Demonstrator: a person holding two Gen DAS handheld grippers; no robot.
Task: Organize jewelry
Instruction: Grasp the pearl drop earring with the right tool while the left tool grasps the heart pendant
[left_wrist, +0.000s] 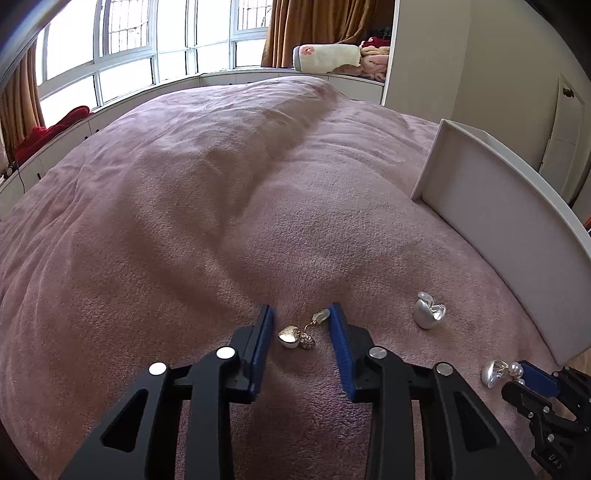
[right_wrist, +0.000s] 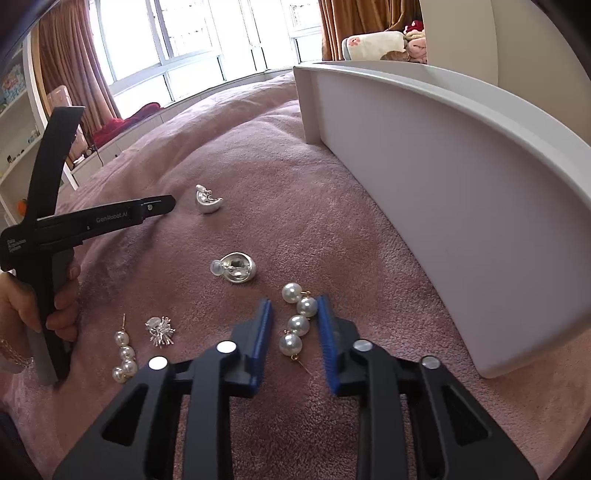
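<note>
Spread across the pink bed (right_wrist: 258, 155), with the white tray (right_wrist: 461, 206) standing at the right of the frame as the likely drop-off, and loose earrings scattered at centre and lower left. Both poised low over a piece with jaws apart: left hand-held gripper (left_wrist: 302, 314) straddling the gold heart earring (left_wrist: 297, 334) at lower centre, right hand-held gripper (right_wrist: 294, 308) straddling the four-pearl drop earring (right_wrist: 297, 317) at lower centre. Best done by settling straight down into the plush, centring on the beads rather than the thin hook, and closing gently to avoid rolling the pearls or snagging fabric.
</note>
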